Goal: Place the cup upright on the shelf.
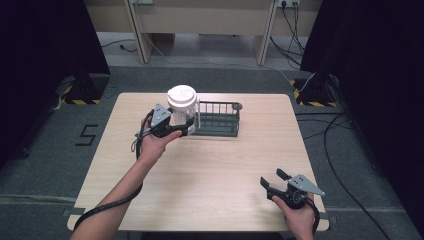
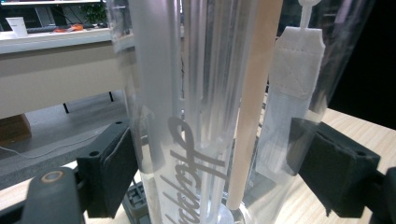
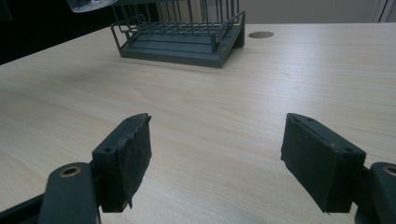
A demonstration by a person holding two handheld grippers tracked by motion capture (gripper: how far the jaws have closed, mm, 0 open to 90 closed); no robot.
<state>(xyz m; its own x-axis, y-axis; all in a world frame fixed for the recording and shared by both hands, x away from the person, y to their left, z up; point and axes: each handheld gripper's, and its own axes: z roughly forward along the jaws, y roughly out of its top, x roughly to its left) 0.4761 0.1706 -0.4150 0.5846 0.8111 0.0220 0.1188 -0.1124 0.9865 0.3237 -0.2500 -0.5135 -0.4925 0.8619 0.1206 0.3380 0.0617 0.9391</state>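
One wooden table (image 1: 210, 170) on grey carpet, dark curtains to either side. One dark wire rack (image 1: 218, 119) sits at the table's far middle. One clear tumbler (image 1: 182, 114) with white lid is held upright just left of the rack, clamped by the left gripper (image 1: 186, 125). The right gripper (image 1: 272, 180), jaws wide and empty, hovers well nearer than the rack, rightward.

Light wood table (image 1: 210, 165) on grey carpet floor (image 1: 45, 165). Black curtains (image 1: 45, 35) at 9 and 3 o'clock. Beige desk (image 1: 200, 15) at 12, cables (image 1: 325, 130) at 3.
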